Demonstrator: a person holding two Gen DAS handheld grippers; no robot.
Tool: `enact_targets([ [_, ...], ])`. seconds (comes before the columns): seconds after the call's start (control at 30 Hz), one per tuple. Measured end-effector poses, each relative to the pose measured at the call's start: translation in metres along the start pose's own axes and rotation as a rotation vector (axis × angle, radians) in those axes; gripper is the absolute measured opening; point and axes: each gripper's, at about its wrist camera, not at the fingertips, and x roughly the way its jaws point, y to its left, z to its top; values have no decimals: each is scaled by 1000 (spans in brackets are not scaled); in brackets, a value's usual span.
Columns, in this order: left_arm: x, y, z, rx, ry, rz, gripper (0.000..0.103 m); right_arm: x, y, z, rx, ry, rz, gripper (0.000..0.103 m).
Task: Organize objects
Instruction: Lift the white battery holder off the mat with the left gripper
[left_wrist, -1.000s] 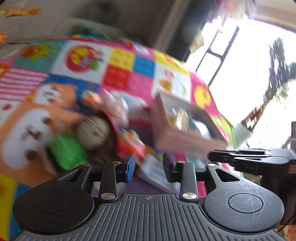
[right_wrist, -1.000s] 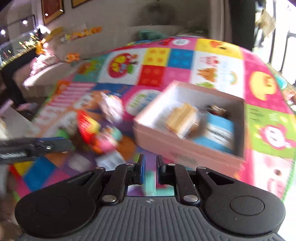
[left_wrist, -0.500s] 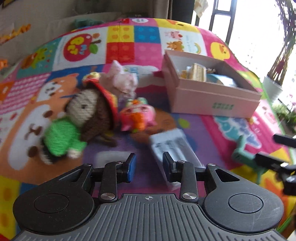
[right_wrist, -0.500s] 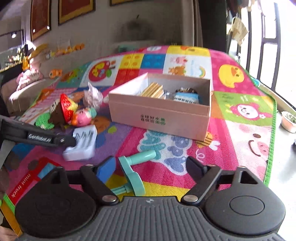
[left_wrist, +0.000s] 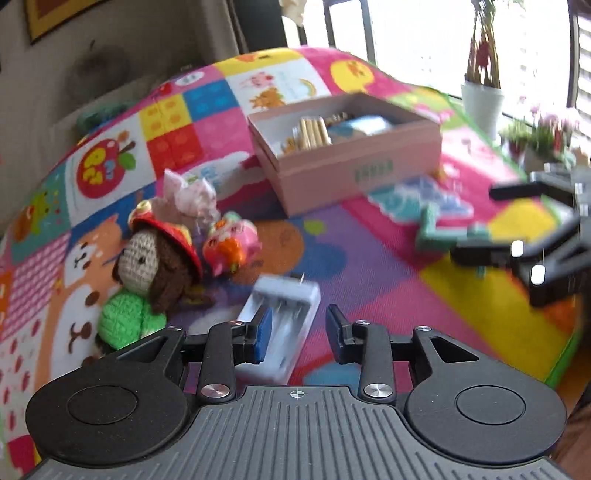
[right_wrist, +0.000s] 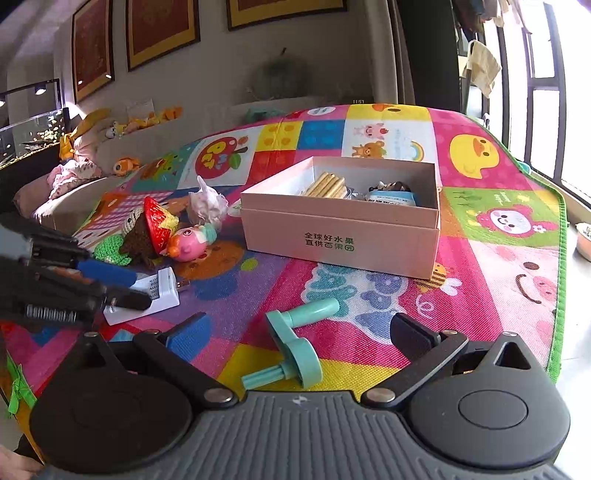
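Observation:
A white battery charger lies on the colourful play mat, right under my left gripper. Its blue pads stand a little apart above the charger and do not press on it. From the right wrist view, the left gripper hovers over the charger. A teal crank-shaped plastic piece lies on the mat between the fingers of my right gripper, whose jaws are opening wide without touching it. An open pink box with several items inside stands further back.
Left of the box lie a crocheted doll with a red hat, a pink pig toy and a crumpled pink wrapper. The mat's green edge runs along the right, with a potted plant and windows beyond.
My right gripper went from shut to wide open and came down over the teal piece. The left gripper rolled upright and moved in over the white charger.

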Motion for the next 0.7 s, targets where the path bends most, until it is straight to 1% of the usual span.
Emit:
enact_targets([
  [0.1,-7,7,-12,-42,3,14,37,1,1,0,-6,7,8,103],
  [0.23,-22,10,-25,-71,27,1,37,3,1,-1,-3,22,9,103],
  [0.3,-21,2,-27,-47,65,-38,37,5,0,0,2,33,11,103],
  [0.33,-19,-4,-28,-27,78,-60,34,6,-1,0,5,40,14,103],
  [0.37,-19,-11,-28,-8,59,-61,25,7,-2,0,9,47,14,103],
  [0.43,-16,-18,-24,11,45,-75,21,9,-3,0,20,59,15,103],
  [0.5,-11,-21,-21,-5,39,-121,21,10,-6,0,38,72,21,103],
  [0.57,-6,-21,-18,-28,34,-148,21,13,-11,1,69,88,29,103],
  [0.67,-3,-21,-17,-56,30,-167,21,20,-25,2,155,134,62,103],
  [0.7,-2,-23,-16,-51,31,-166,21,20,-30,2,185,125,77,103],
])
